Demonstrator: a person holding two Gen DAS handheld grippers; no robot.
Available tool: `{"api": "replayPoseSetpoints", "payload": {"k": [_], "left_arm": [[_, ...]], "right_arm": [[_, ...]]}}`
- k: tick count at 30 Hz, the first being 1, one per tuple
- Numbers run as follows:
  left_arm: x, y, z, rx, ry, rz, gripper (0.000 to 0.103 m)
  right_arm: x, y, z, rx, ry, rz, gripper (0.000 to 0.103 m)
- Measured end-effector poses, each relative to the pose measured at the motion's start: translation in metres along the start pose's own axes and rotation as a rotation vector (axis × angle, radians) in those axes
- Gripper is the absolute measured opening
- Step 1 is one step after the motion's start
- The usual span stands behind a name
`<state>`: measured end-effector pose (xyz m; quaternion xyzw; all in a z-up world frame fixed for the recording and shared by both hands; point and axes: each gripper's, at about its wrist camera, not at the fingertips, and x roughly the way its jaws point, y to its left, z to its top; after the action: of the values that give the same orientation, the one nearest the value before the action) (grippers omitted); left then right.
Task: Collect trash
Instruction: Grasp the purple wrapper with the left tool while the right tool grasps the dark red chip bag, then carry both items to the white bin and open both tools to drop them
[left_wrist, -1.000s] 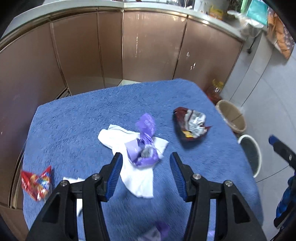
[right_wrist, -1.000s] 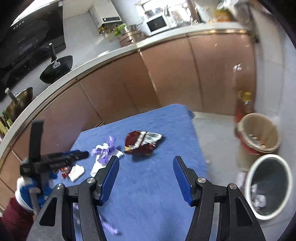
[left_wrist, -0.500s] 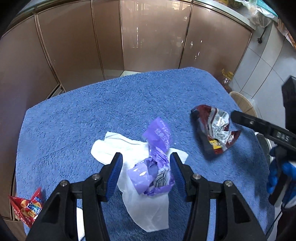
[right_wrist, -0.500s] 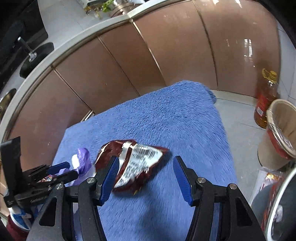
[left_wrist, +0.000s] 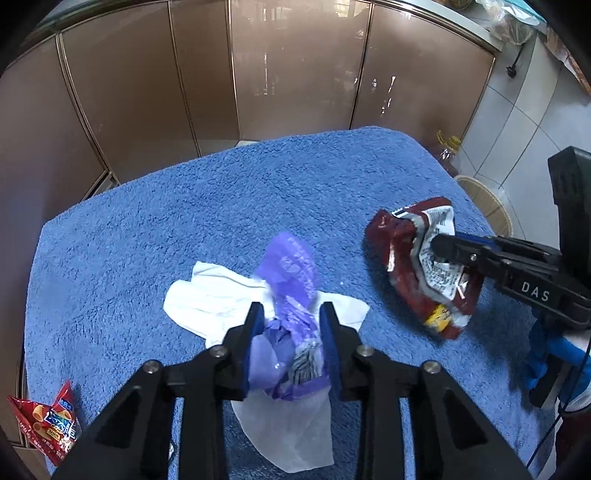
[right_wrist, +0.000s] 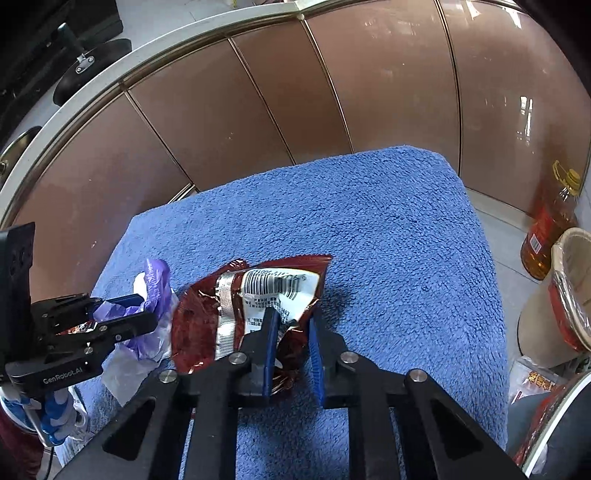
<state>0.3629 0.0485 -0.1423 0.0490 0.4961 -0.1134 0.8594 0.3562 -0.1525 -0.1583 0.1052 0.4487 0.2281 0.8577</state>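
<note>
A crumpled purple wrapper (left_wrist: 291, 295) lies on a white tissue (left_wrist: 210, 302) on the blue towel-covered table (left_wrist: 184, 221). My left gripper (left_wrist: 291, 321) has closed around the purple wrapper, its pads against both sides. A dark red snack bag (right_wrist: 236, 310) lies to the right, also seen in the left wrist view (left_wrist: 413, 251). My right gripper (right_wrist: 291, 328) is shut on the right corner of the red bag. The left gripper shows in the right wrist view (right_wrist: 122, 310), holding the purple wrapper (right_wrist: 155, 288).
A small red snack packet (left_wrist: 48, 421) lies at the towel's near left corner. On the floor to the right stand an oil bottle (right_wrist: 550, 225), a tan bin (right_wrist: 569, 291) and a white-rimmed bin (right_wrist: 554, 432). Brown cabinet doors (left_wrist: 295, 74) stand behind the table.
Both grippers moved forward and down onto the trash and closed: the left on the purple wrapper, the right on the red snack bag.
</note>
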Motion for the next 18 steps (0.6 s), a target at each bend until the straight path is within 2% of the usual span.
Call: {"api": "replayPoseSetpoints", "payload": {"k": [1, 7, 18], "left_arm": [[0.0, 0.0, 0.0, 0.002, -0.002, 0.0, 0.024], [-0.015, 0.002, -0.003, -0.026, -0.033, -0.018, 0.018], [-0.082, -0.004, -0.019, -0.052, -0.14, -0.053, 0.017]], "right_arm": [[-0.002, 0.001, -0.001, -0.001, -0.006, 0.002, 0.012], [-0.032, 0.014, -0.007, 0.003, -0.065, 0.016, 0.009], [-0.114, 0.048, -0.031, -0.014, -0.161, 0.001, 0.009]]}}
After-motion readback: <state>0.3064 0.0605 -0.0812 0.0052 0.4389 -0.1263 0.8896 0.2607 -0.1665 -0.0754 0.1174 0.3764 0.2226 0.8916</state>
